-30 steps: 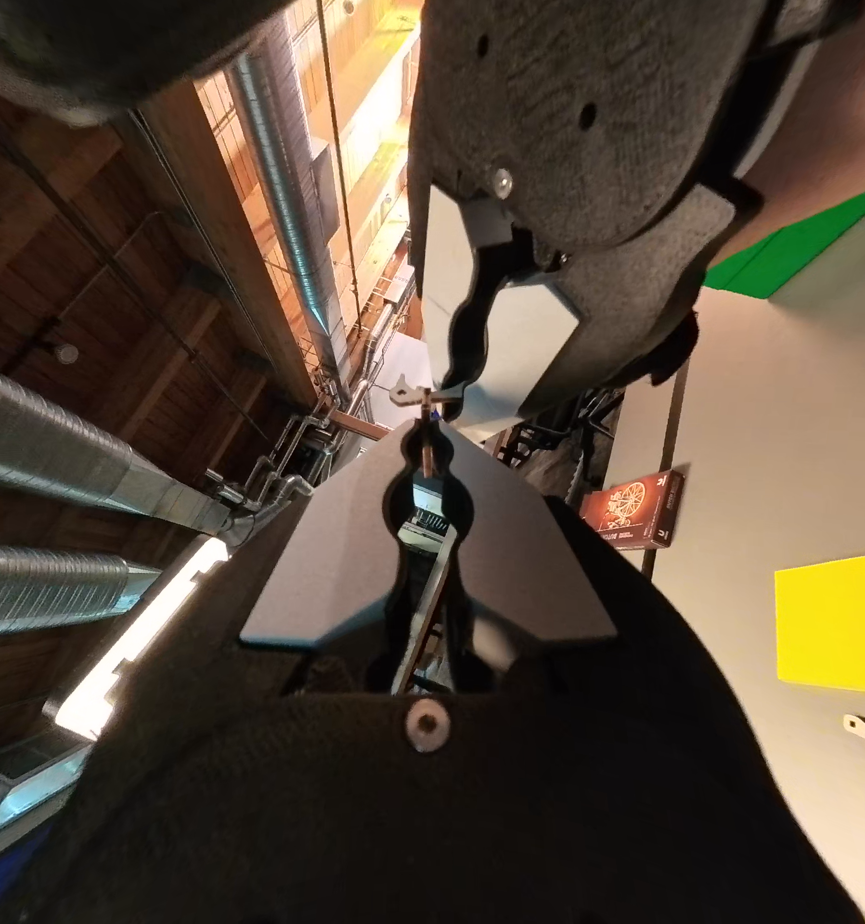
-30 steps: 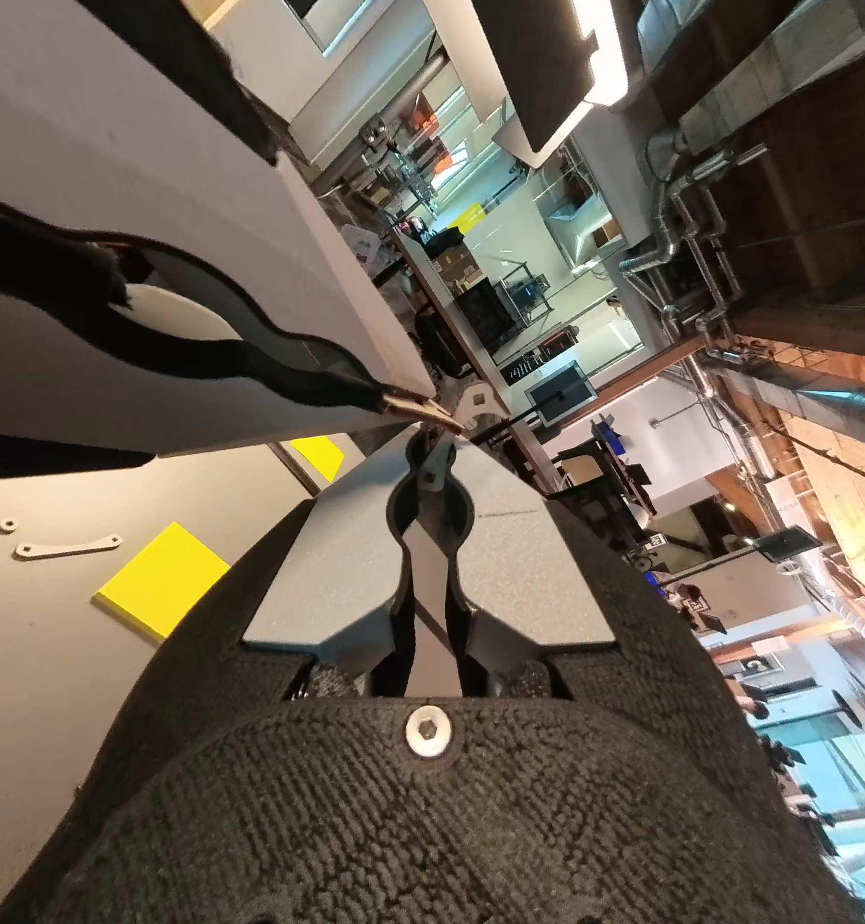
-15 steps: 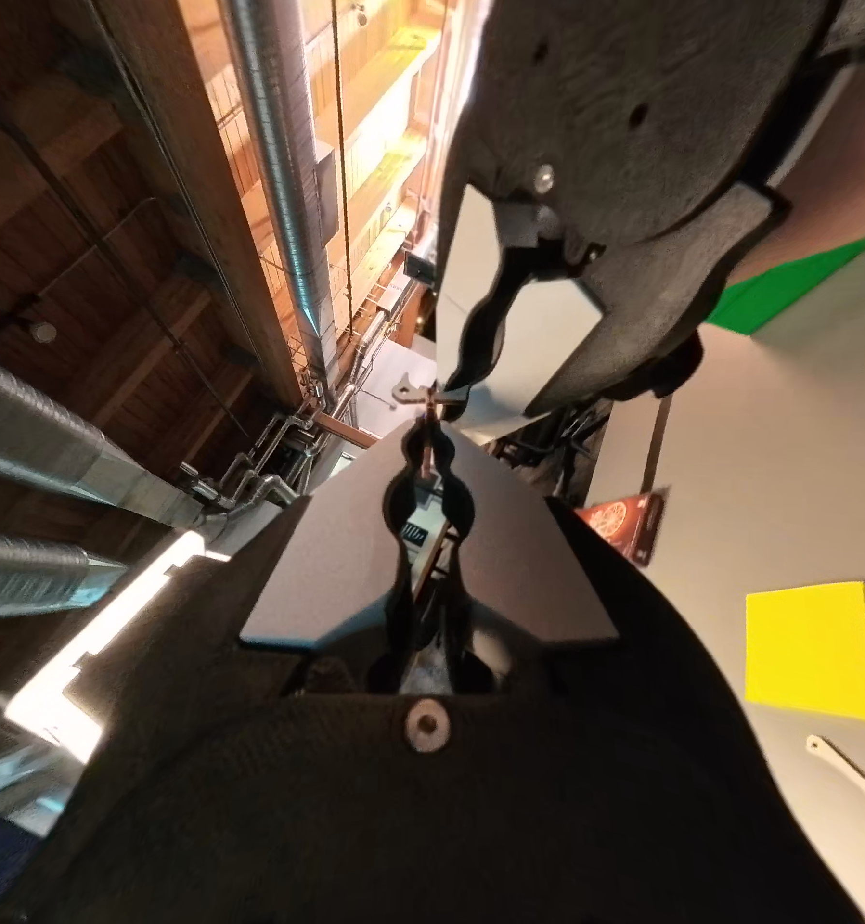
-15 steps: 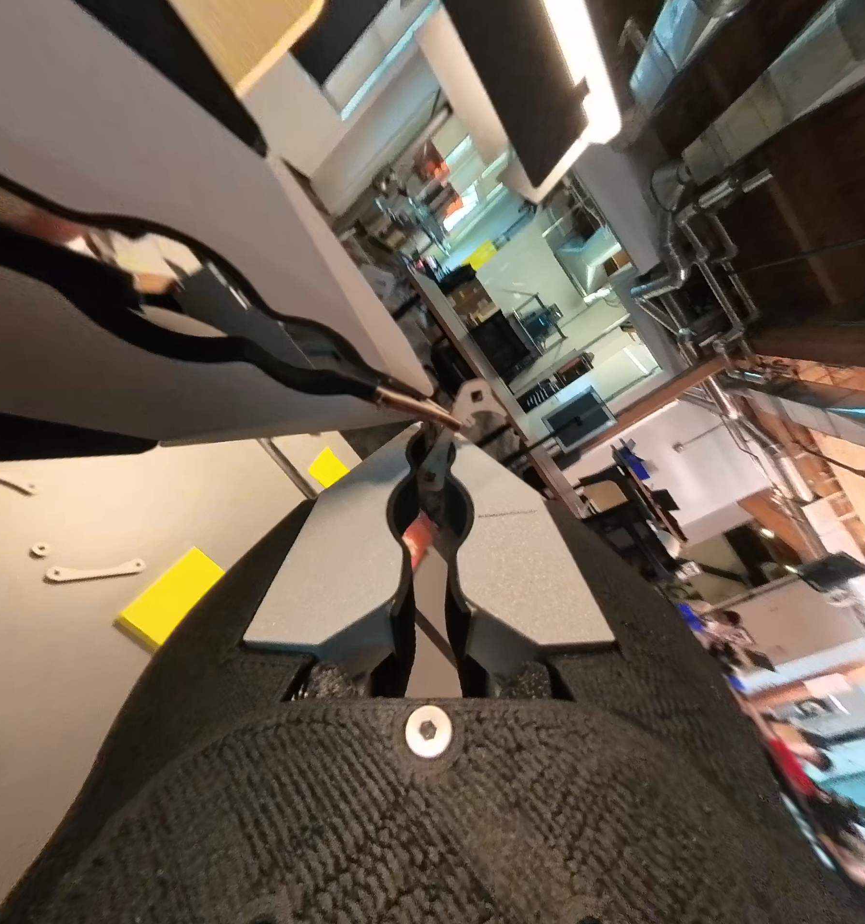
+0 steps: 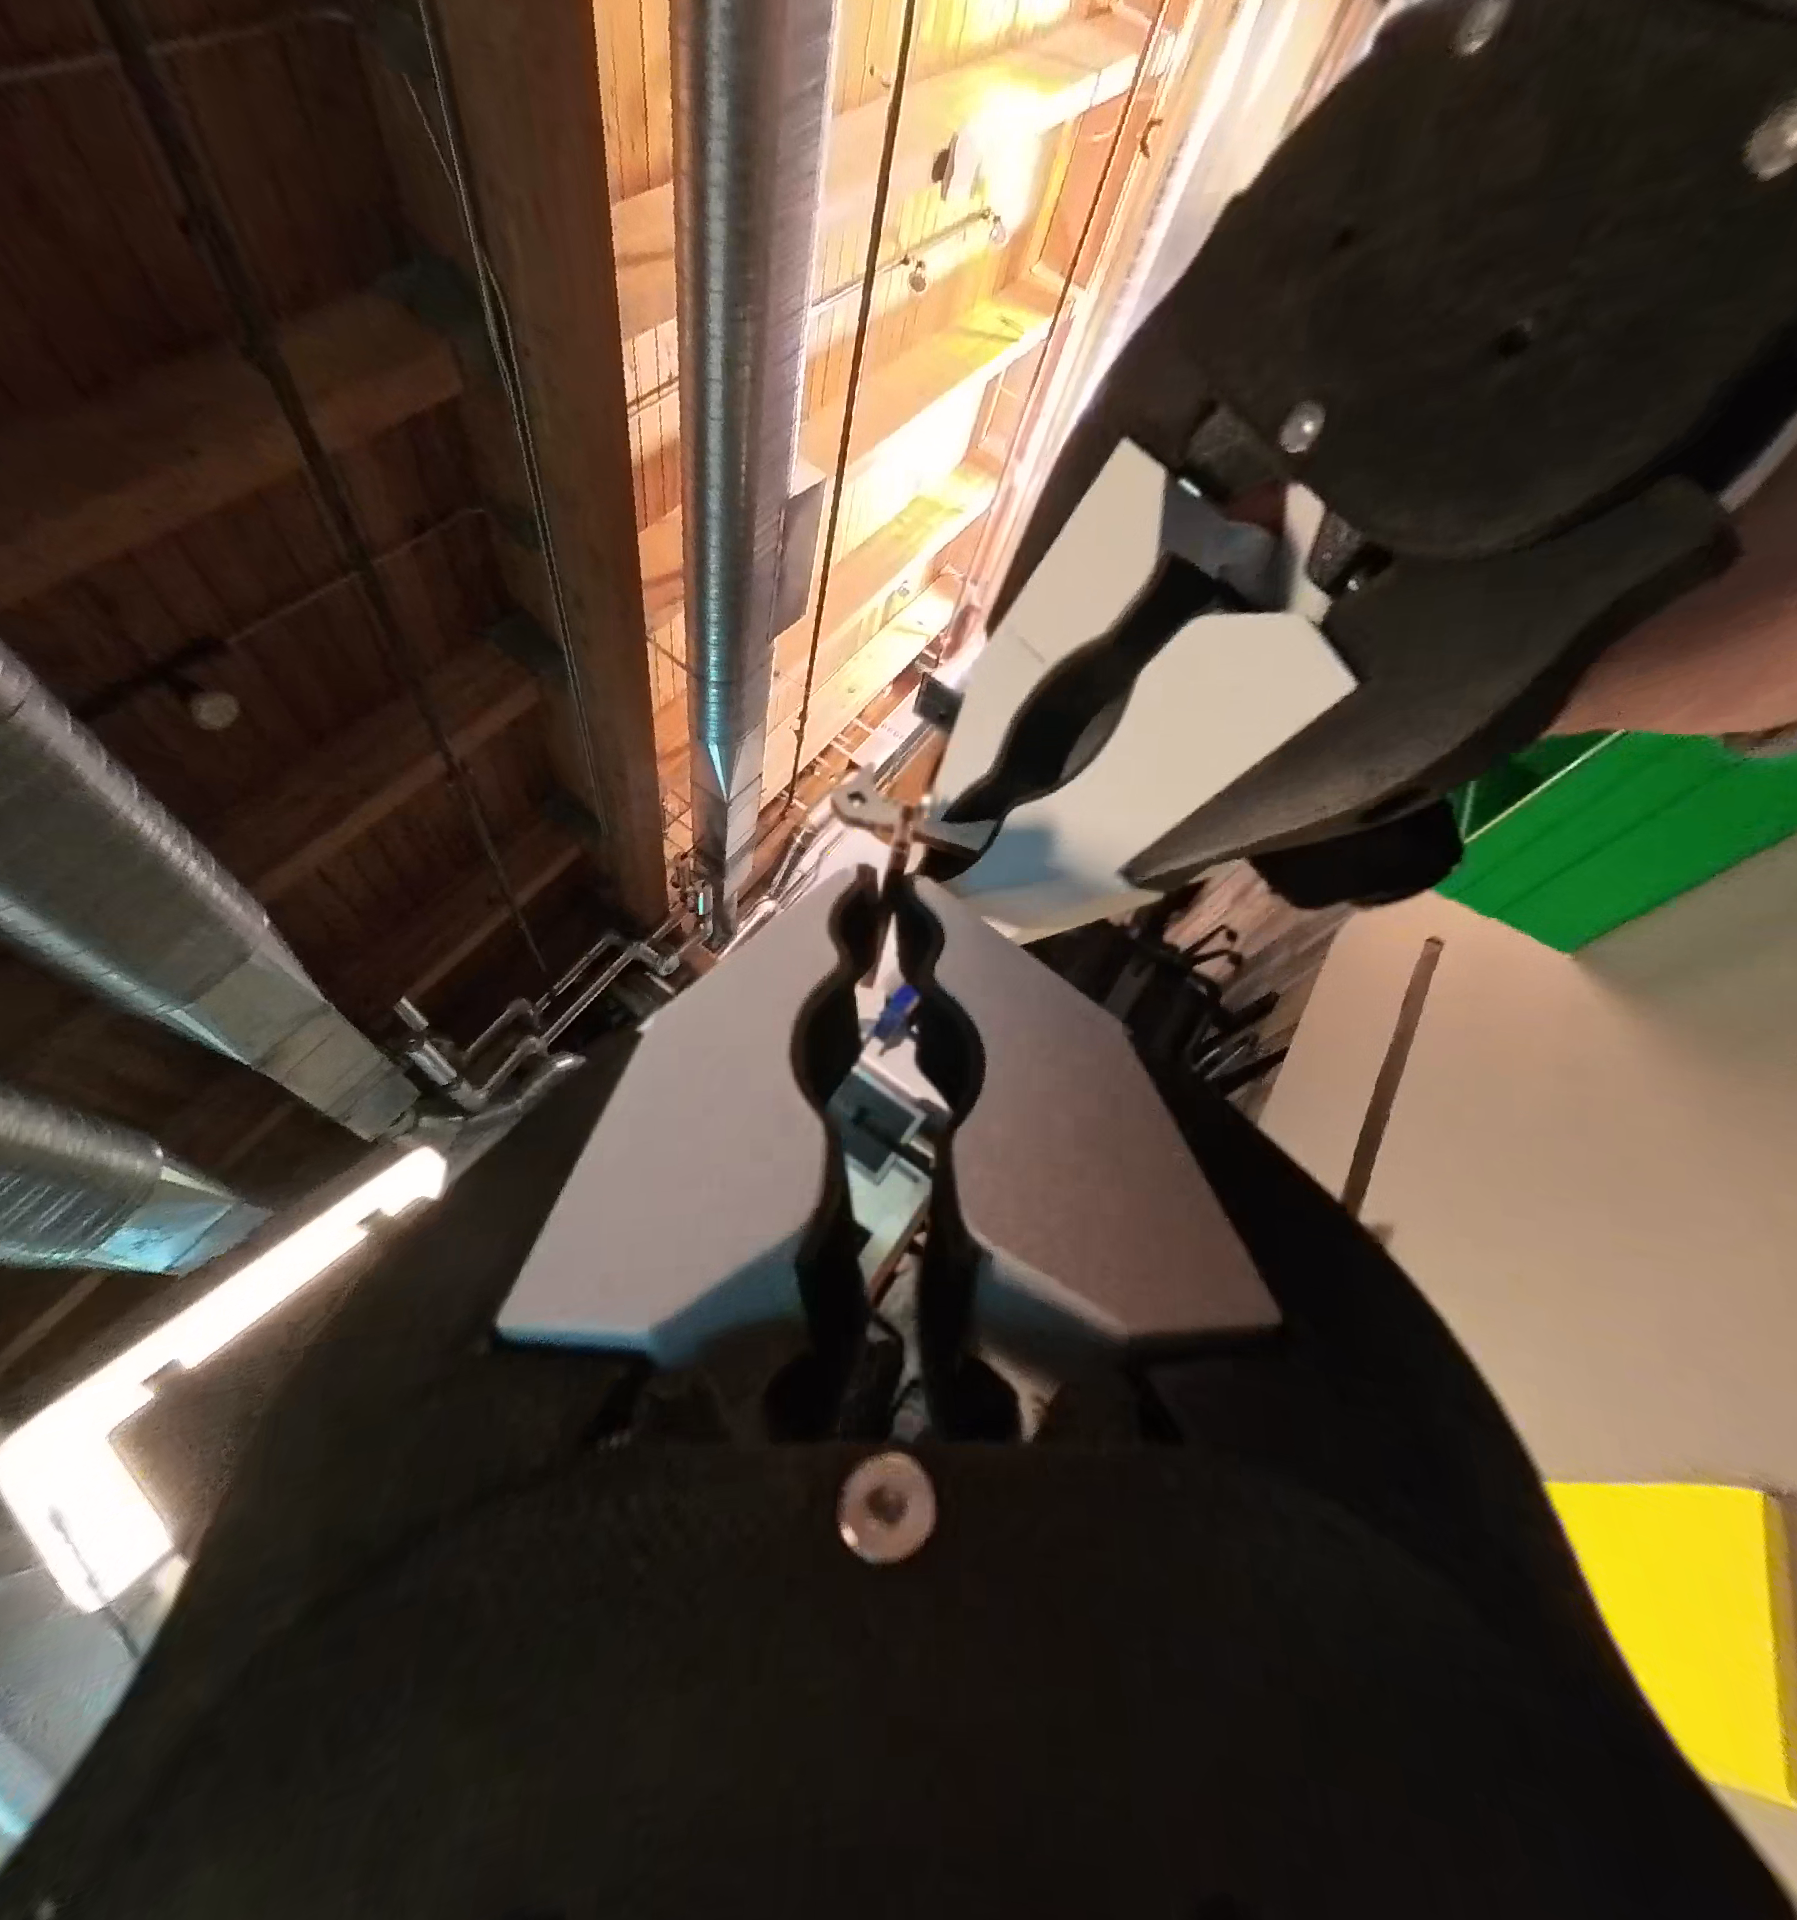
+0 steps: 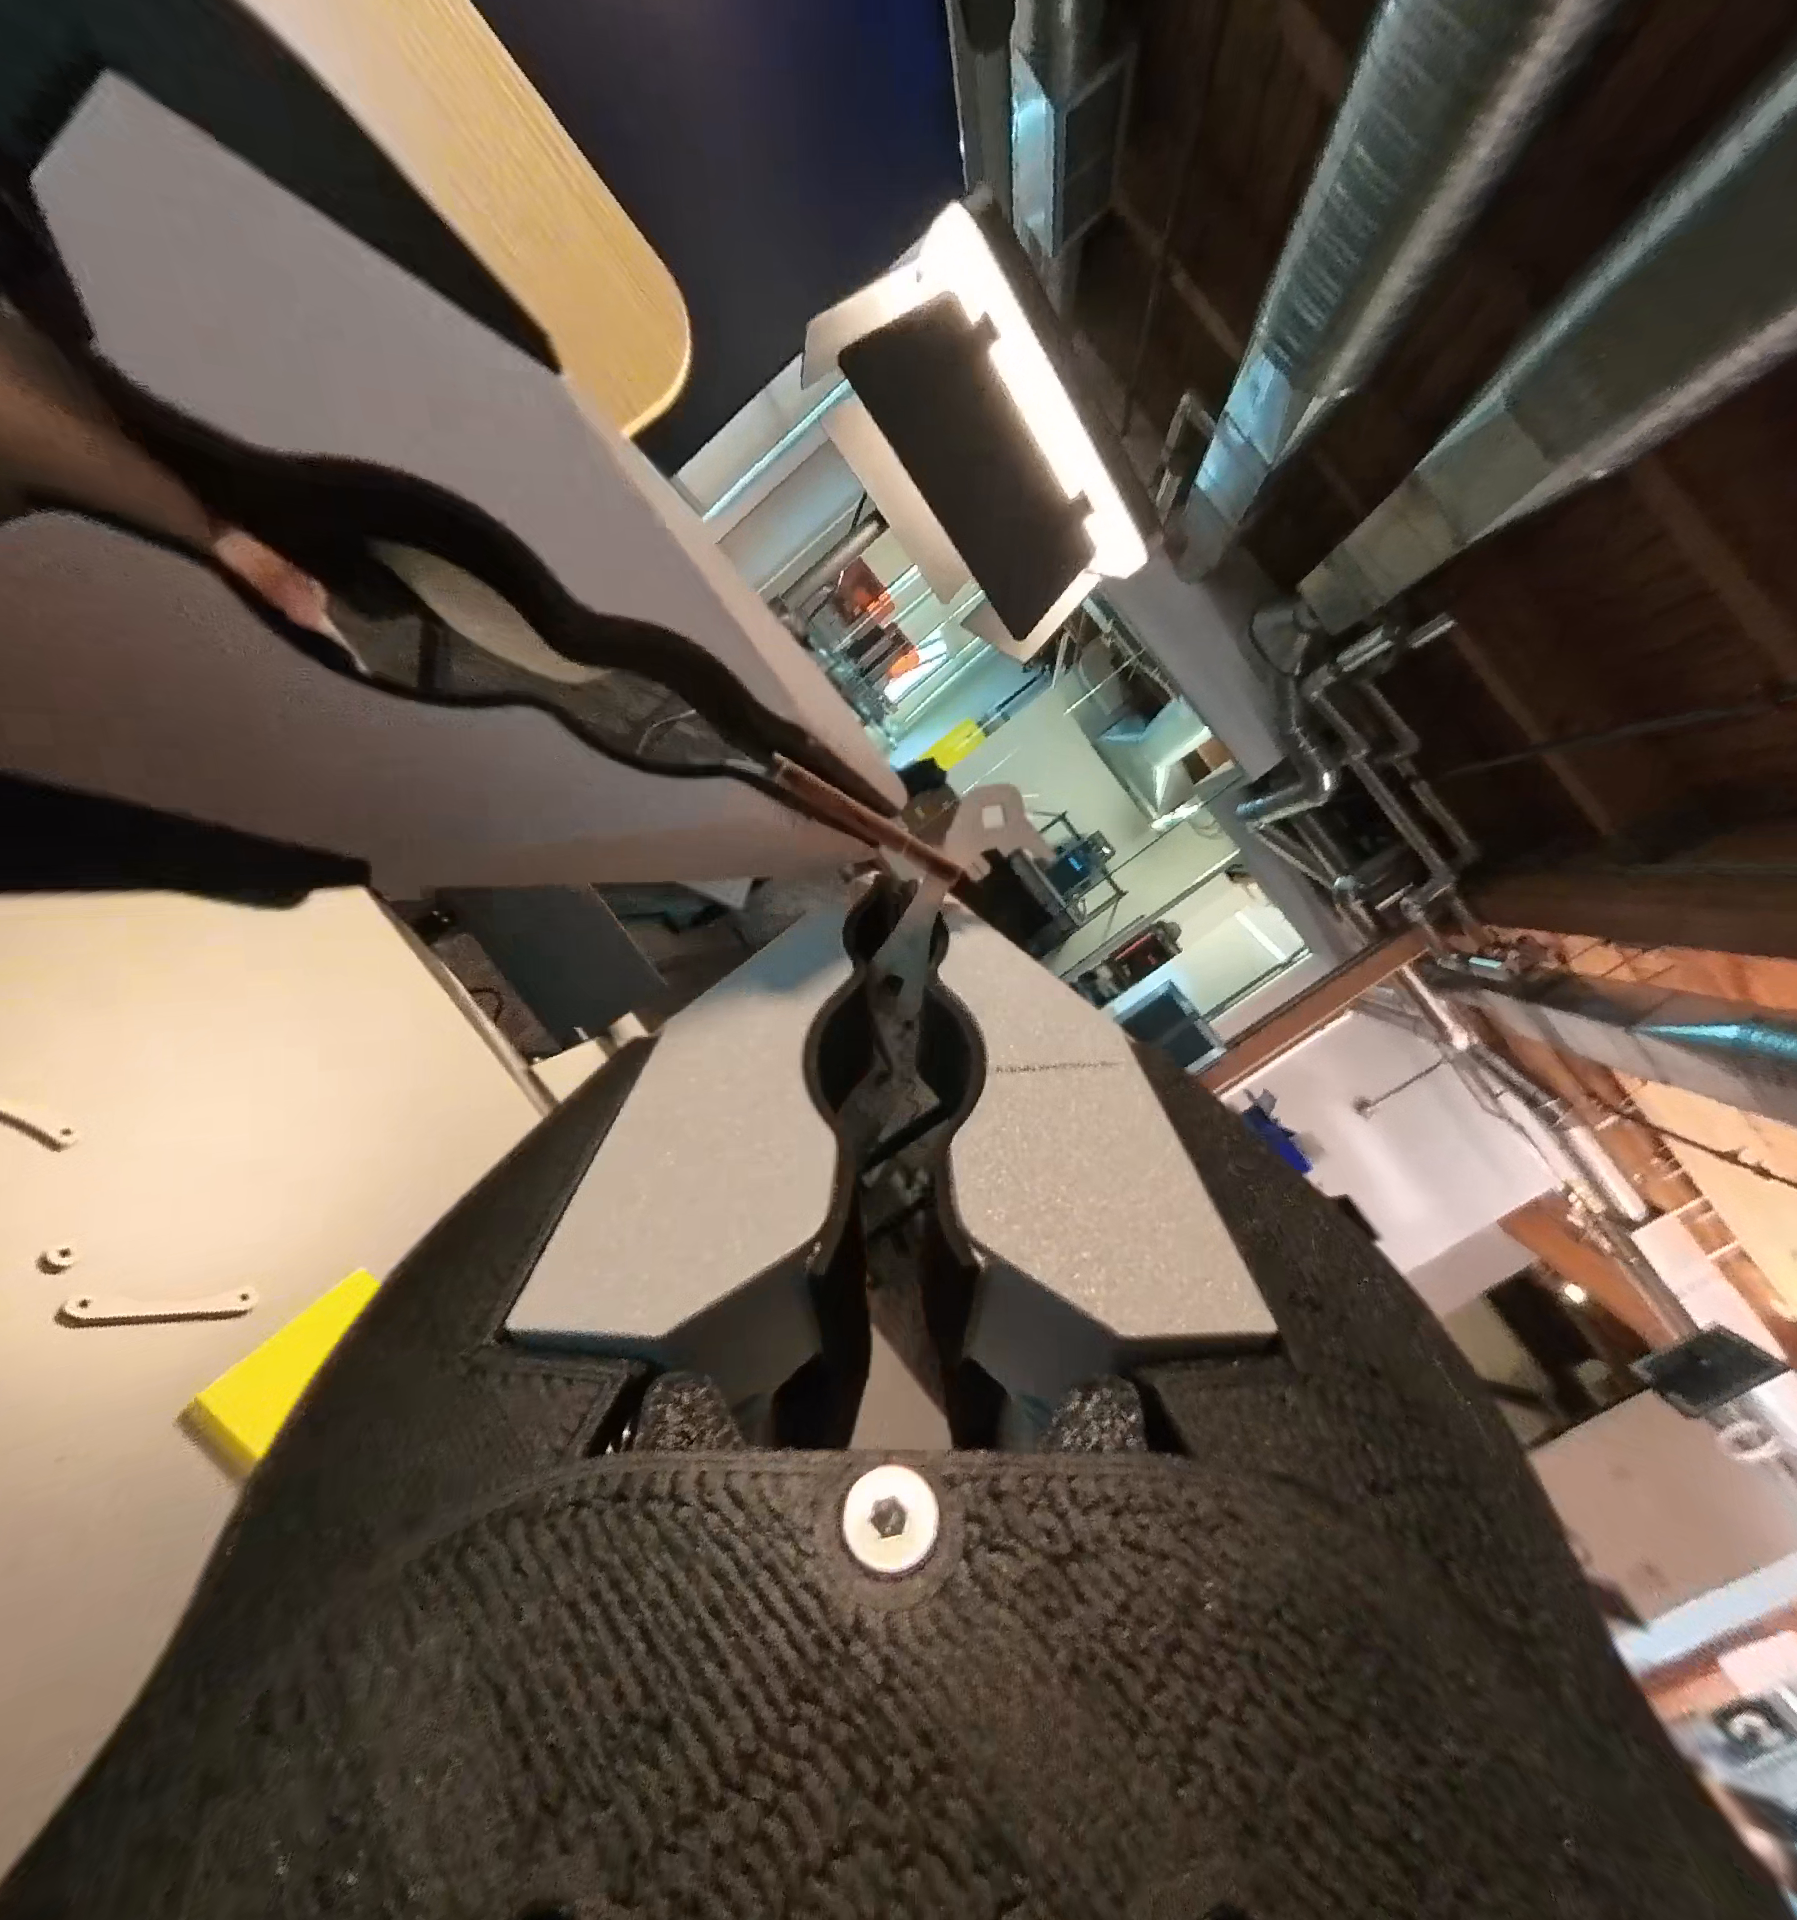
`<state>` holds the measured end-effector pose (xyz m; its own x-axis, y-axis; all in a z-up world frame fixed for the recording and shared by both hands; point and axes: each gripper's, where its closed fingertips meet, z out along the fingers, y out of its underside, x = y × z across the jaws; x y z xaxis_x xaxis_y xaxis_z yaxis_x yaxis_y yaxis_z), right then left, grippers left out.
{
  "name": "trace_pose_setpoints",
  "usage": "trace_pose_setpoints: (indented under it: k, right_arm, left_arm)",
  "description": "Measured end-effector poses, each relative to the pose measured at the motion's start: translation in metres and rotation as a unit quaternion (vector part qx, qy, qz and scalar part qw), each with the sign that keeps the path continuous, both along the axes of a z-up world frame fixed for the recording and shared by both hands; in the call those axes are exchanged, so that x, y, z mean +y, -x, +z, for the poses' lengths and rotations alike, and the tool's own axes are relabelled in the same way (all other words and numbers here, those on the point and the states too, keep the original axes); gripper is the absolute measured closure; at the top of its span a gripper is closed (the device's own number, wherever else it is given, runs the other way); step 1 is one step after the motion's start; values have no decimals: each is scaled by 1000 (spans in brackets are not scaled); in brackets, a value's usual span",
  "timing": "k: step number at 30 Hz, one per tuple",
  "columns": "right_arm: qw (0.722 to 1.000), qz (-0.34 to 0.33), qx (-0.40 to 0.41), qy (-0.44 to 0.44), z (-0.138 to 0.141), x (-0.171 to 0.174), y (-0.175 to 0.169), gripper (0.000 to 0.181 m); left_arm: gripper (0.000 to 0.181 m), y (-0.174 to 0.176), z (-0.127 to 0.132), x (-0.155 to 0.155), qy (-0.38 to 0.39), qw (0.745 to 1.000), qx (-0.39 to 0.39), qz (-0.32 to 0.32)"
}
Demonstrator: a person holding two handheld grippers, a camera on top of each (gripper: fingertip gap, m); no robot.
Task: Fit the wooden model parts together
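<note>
Both grippers are raised in the air, tip to tip. My left gripper (image 5: 886,883) is shut on a thin brown wooden stick (image 5: 902,844), seen end-on. My right gripper (image 6: 899,894) is shut on a flat pale wooden part (image 6: 989,821) with a notched head. In the right wrist view the stick (image 6: 863,821) runs from the left gripper (image 6: 769,771) across to the flat part and meets it at its neck. In the left wrist view the right gripper (image 5: 954,826) comes in from the upper right, with the flat part (image 5: 861,805) sticking out of its tips.
On the grey table (image 6: 146,1039) below lie a curved wooden strip (image 6: 0,1112), a small ring (image 6: 61,1259), a short link strip (image 6: 156,1307) and a yellow block (image 6: 281,1361). The yellow block (image 5: 1683,1631) and a green panel (image 5: 1642,831) show in the left wrist view. Ceiling pipes are overhead. The tips of both grippers are at nearly the same place.
Both grippers have tilted further up towards the ceiling, still joined at the tips. The brown box has left the left wrist view. Stick and flat part stay held.
</note>
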<state>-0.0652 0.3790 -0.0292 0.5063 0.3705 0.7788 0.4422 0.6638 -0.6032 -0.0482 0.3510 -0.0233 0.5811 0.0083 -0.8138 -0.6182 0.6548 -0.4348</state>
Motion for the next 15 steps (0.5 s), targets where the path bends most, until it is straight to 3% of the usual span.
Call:
trace_pose_setpoints:
  k: [10,12,15]
  right_arm:
    - [996,29,-10,-84,9,-13,-8,181]
    - [996,27,-4,-80,10,-12,-7,181]
    - [998,13,5,-60,10,-9,-6,181]
  left_arm:
    - [179,-8,7,-12,37,988,-81,-127]
    - [179,-8,7,-12,21,990,-82,-113]
    - [180,-6,6,-9,-36,998,-34,-30]
